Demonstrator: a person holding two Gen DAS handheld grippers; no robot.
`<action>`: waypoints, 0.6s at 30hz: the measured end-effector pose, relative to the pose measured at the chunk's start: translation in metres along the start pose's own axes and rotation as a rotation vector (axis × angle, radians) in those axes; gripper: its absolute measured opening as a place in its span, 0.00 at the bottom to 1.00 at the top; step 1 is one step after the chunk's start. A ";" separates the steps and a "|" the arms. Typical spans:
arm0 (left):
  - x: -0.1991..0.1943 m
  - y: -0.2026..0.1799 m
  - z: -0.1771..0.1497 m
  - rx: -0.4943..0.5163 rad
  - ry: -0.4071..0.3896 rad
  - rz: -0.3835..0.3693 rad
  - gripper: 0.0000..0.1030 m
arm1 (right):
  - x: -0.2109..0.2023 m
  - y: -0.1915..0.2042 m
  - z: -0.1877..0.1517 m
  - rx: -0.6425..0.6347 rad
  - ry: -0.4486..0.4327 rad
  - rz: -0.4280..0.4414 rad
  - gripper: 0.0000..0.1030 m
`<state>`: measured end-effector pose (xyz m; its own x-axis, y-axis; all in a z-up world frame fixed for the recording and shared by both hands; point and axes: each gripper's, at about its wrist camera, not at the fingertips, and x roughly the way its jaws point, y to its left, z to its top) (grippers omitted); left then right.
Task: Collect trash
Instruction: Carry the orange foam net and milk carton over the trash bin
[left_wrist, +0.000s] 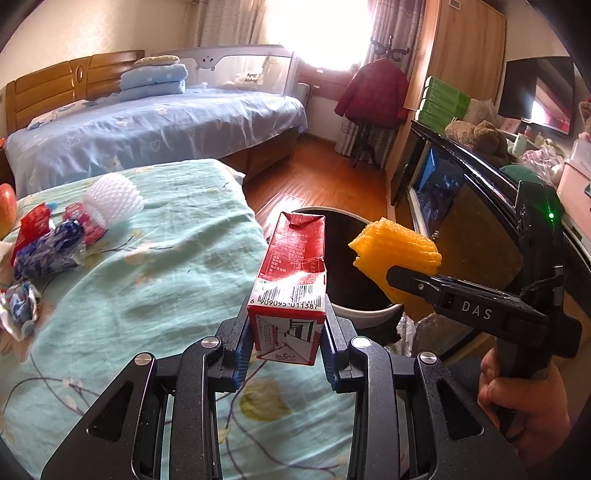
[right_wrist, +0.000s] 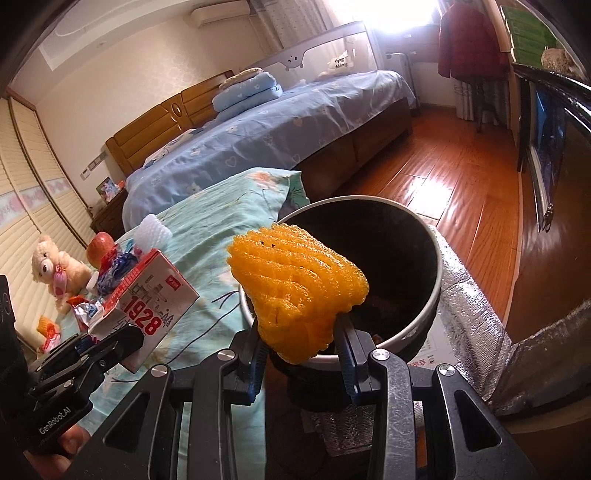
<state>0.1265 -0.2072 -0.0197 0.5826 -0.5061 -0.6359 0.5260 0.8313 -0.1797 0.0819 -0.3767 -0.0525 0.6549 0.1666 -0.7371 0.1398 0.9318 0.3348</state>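
left hand-held gripper (left_wrist: 286, 354) clamped on red carton (left_wrist: 291, 273) beside bin (right_wrist: 436, 266) | right hand-held gripper (right_wrist: 301, 363) pinching orange foam net (right_wrist: 295, 284) over bin rim

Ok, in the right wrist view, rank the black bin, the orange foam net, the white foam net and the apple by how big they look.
1. Round black trash bin, largest.
2. Orange foam fruit net, though it sits nearest the camera, in the right tongs.
3 and 4. White foam net and red apple look alike; not ranked.
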 end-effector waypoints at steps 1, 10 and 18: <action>0.001 -0.001 0.001 0.002 0.001 -0.002 0.29 | 0.001 -0.002 0.001 0.000 0.000 -0.004 0.34; 0.016 -0.015 0.014 0.028 0.005 -0.010 0.29 | 0.006 -0.015 0.011 0.006 0.006 -0.034 0.34; 0.032 -0.024 0.024 0.037 0.022 -0.011 0.29 | 0.015 -0.025 0.022 0.005 0.016 -0.051 0.35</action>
<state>0.1471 -0.2489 -0.0177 0.5632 -0.5099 -0.6502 0.5553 0.8163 -0.1591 0.1043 -0.4043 -0.0589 0.6349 0.1239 -0.7626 0.1764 0.9377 0.2992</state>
